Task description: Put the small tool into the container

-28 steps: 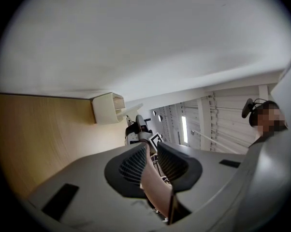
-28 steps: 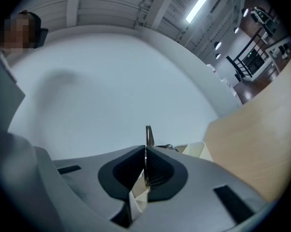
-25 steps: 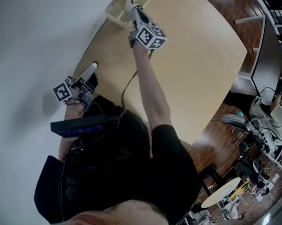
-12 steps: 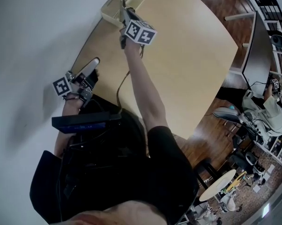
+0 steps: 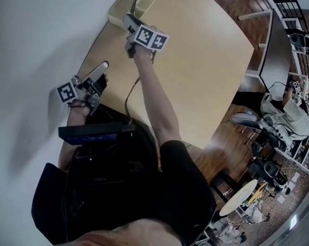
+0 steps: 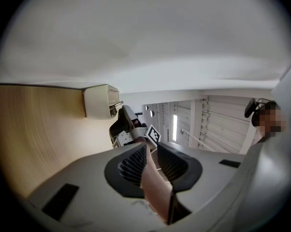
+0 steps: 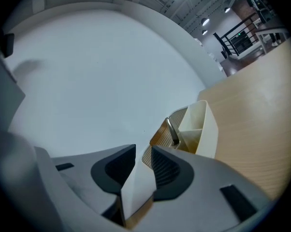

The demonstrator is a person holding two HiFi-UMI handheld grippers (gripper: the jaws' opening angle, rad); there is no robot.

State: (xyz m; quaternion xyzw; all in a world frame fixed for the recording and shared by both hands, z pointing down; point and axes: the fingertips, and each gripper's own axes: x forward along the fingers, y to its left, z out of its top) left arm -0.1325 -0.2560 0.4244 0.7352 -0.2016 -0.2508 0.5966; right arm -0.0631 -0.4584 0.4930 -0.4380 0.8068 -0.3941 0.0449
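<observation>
The cream container [image 5: 122, 8] stands at the far corner of the wooden table [image 5: 195, 70], by the white wall. A slim grey metal tool [image 5: 133, 6] stands slanted inside it, also seen in the right gripper view as the tool [image 7: 172, 130] in the container [image 7: 199, 127]. My right gripper [image 5: 130, 21] sits just short of the container; its jaws have just been opening and nothing is between them [image 7: 143, 151]. My left gripper [image 5: 101, 67] rests at the table's left edge, open and empty [image 6: 152, 149], pointing toward the container [image 6: 100, 101].
The white wall [image 5: 36, 40] runs close along the table's left side, right behind the container. A cable [image 5: 129, 94] trails down from the right gripper. Wooden floor, a desk and a seated person [image 5: 290, 114] lie off to the right.
The right gripper's jaws have opened and let go of the tool, which now stands in the container. The gripper has drawn back a little. The left gripper has hardly moved.
</observation>
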